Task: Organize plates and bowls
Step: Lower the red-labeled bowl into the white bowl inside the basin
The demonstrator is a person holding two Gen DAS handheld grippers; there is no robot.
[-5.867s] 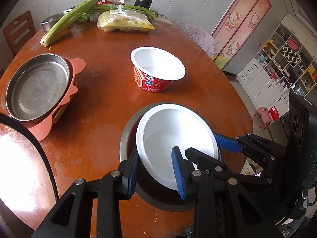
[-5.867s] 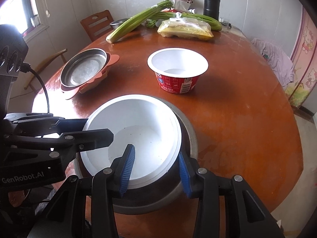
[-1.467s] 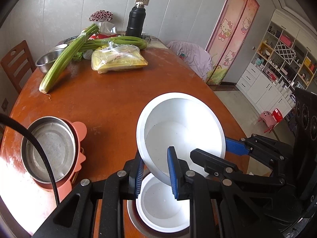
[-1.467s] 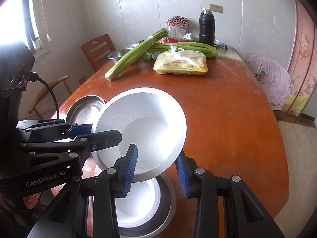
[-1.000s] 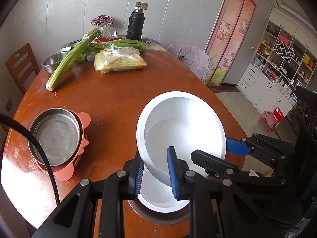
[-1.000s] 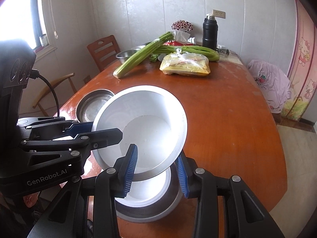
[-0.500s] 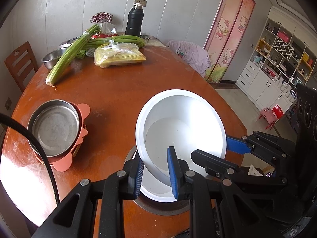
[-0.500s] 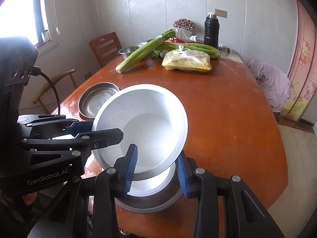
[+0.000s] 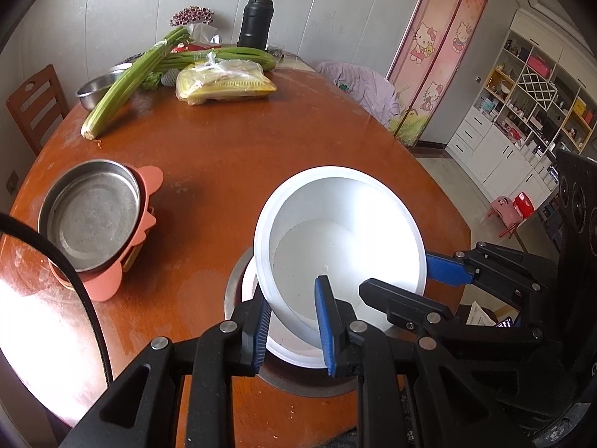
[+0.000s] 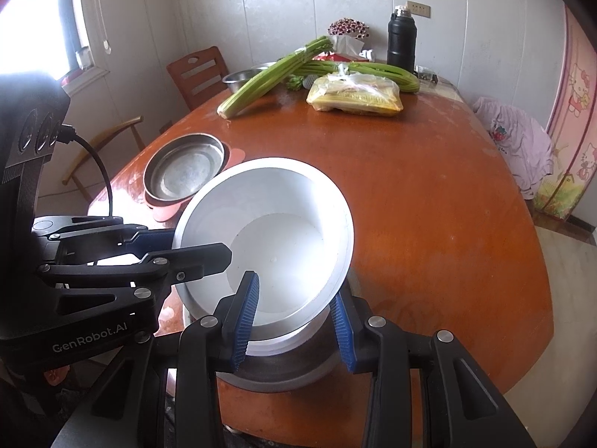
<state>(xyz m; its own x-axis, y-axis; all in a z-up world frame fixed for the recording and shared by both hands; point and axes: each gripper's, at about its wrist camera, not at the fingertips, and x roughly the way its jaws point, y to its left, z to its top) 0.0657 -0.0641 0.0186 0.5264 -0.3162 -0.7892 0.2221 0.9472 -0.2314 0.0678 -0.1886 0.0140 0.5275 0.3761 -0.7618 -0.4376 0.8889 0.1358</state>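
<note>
left tongs (image 9: pixel 291 330): clenched on white bowl (image 9: pixel 347 246) rim | right tongs (image 10: pixel 294 317): rim clamped opposite | bowl held tilted above nested bowl (image 9: pixel 294 347)

L gripper (image 9: pixel 293 326) w/ blue pads clamps near rim of a round white plastic bowl (image 9: pixel 347 246), one pad inside, one outside; bowl tilted, above a second white bowl (image 9: pixel 287 347) that sits in a round steel dish (image 9: pixel 233 291) on the round orange-brown wooden table (image 9: pixel 238 156). R gripper (image 9: pixel 444 274) grips same bowl's right rim. Left side: steel pan (image 9: pixel 93 220) on a salmon-pink plastic tray (image 9: pixel 149 179). Far end: celery stalks (image 9: pixel 127 86), clear bag of yellow food (image 9: pixel 224 82), black flask (image 9: pixel 257 26), steel bowl (image 9: pixel 95 91).
</note>
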